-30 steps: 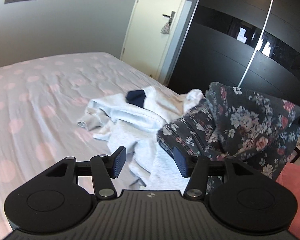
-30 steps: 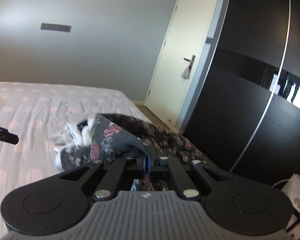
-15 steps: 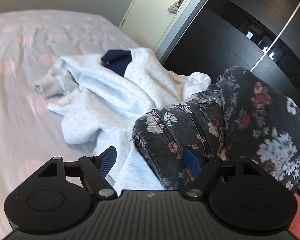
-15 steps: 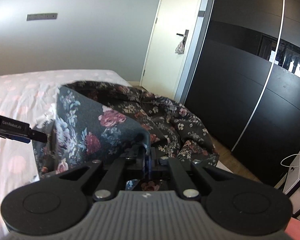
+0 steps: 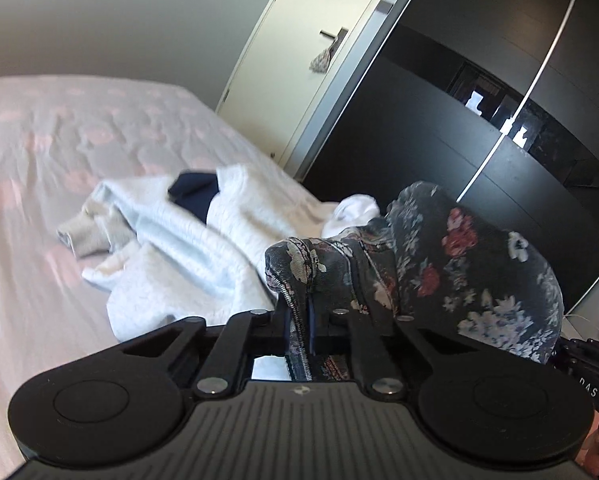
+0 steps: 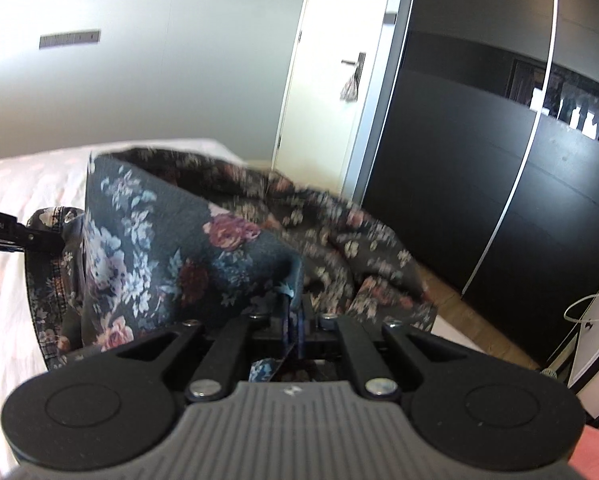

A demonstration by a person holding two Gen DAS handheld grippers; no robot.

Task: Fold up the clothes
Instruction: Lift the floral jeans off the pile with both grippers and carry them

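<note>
Both the left tongs and right tongs clench edges of the floral garment, held up over the bed, so folding has barely begun, the white sweatshirt lying untouched.

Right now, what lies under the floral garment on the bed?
The floral garment overlaps a pale sweatshirt with a navy collar, lying on the bed. A white piece pokes out behind it. Whatever else it covers is hidden.
</note>
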